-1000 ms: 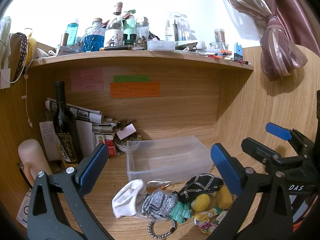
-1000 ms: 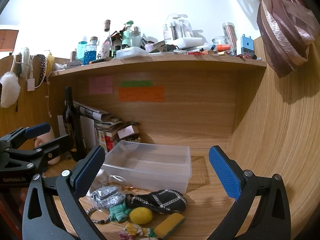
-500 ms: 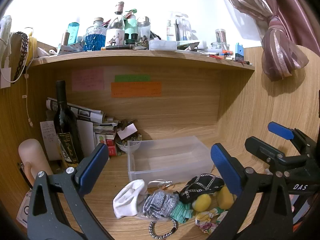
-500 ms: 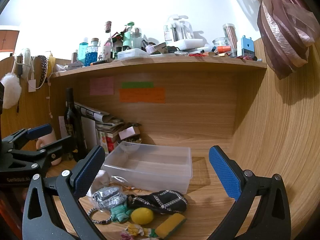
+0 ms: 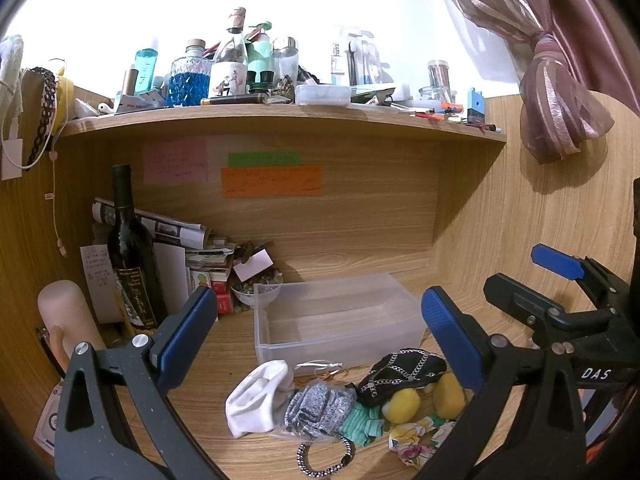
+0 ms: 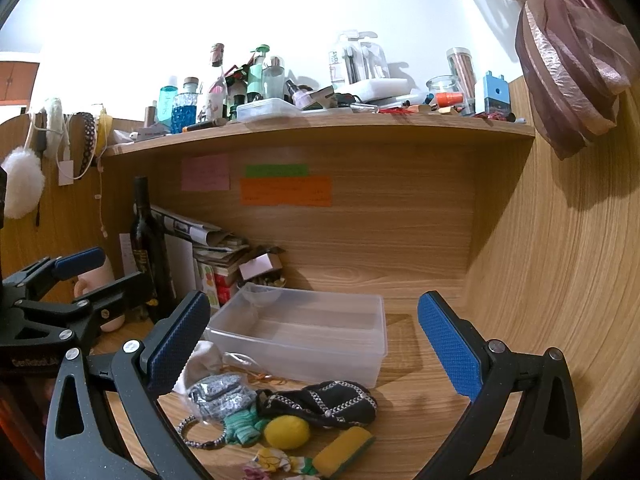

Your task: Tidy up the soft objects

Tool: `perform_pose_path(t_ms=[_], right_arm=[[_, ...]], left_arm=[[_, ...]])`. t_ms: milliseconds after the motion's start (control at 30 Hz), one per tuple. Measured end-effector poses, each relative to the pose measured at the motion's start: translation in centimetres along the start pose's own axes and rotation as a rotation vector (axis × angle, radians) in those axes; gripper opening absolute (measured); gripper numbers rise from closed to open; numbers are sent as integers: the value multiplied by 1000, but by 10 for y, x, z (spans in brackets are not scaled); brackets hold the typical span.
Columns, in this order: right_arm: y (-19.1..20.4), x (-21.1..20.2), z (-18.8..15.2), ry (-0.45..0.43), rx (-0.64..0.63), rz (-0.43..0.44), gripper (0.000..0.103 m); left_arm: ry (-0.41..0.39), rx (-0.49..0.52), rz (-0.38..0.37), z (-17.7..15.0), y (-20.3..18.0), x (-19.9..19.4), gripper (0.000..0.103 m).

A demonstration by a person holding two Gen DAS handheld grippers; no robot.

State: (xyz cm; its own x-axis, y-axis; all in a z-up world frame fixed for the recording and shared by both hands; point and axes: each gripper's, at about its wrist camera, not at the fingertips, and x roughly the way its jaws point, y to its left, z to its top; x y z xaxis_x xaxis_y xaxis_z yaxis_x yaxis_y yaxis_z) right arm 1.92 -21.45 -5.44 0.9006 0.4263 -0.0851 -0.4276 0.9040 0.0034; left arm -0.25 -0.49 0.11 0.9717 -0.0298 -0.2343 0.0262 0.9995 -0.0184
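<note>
1. The left gripper (image 5: 316,334) stands wide open and holds nothing; its two blue pads are far apart above the desk. The right gripper (image 6: 316,344) is wide open too, and also empty.

2. Between and below the fingers of both grippers lies the heap of soft things, on the wooden desk (image 6: 424,408), just in front of the clear plastic bin (image 6: 304,332). The bin seems empty, and neither gripper touches anything.

3. Nearest to the left gripper is the white sock (image 5: 260,396), crumpled, with the grey knitted piece (image 5: 320,406) touching it on the right. I judge that both are light and limp. A pinch on a raised fold in the middle should lift them, while a hold on an edge may let them hang and drag.

4. The black pouch with chain pattern (image 6: 320,402) lies just before the bin wall, in the middle of the right wrist view. It looks soft but thicker, so its bulging top is the fair place to grip.

5. The yellow ball (image 6: 287,432) and the yellow sponge (image 6: 344,456) lie nearer to the camera. The ball can roll away from the pads, so it wants a centred grip; the sponge will compress and is easy to hold across its narrow sides.

6. The green cloth (image 6: 242,428) and the flowered cloth (image 6: 276,462) are thin and flat. The beaded ring (image 5: 326,458) is perhaps a bracelet, but the view is too poor to say if it is soft.
</note>
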Motion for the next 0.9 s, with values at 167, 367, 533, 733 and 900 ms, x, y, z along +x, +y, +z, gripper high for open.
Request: perform_pose_path(t_ms=[167, 367, 533, 733, 900], right_arm=[[0, 0, 0, -1, 1, -2, 103], [0, -1, 1, 0, 3, 0, 103], [-1, 1, 1, 7, 5, 5, 103], [-6, 9, -6, 31, 17, 9, 103], [-15, 20, -20, 89, 25, -9, 96]], left_arm=[[-1, 1, 2, 0, -1, 0, 103], [-6, -3, -3, 2, -3, -2, 103], [13, -12, -39, 3, -2, -2, 103], [50, -38, -53, -3, 6, 7, 103], [101, -46, -31, -15, 17, 19, 90]])
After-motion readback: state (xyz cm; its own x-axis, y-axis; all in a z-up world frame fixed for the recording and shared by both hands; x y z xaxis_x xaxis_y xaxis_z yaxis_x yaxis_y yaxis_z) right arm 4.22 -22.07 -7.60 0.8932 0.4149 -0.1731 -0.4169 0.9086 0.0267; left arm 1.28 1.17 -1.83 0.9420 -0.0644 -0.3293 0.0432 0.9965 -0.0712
